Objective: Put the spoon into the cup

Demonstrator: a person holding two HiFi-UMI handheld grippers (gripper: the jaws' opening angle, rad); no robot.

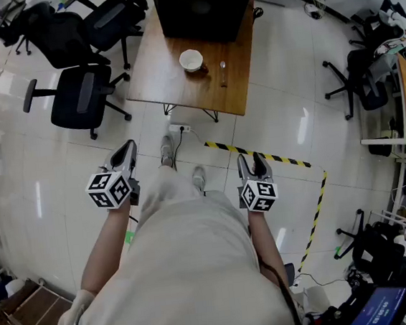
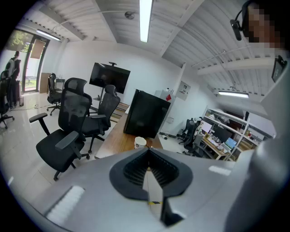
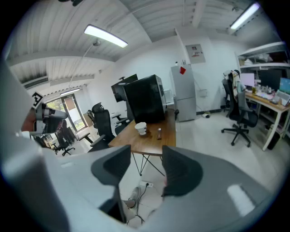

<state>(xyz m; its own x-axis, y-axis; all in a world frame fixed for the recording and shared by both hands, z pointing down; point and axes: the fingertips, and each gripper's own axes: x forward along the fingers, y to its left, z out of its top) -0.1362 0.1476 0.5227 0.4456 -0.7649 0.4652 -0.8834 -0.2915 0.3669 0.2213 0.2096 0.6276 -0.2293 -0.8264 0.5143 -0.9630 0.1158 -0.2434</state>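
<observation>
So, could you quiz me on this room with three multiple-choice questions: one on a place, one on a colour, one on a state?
1. Where is the spoon?
A. in the cup
B. on the table, beside the cup
C. on the floor

2. What colour is the cup?
A. white
B. red
C. black

3. How do the right gripper's jaws stand?
A. shut on the spoon
B. apart, with nothing held
C. shut on the cup

Answers: 1 B, it lies on the wood next to the cup. 2 A, it is plainly white. 3 B, floor shows between them.
</observation>
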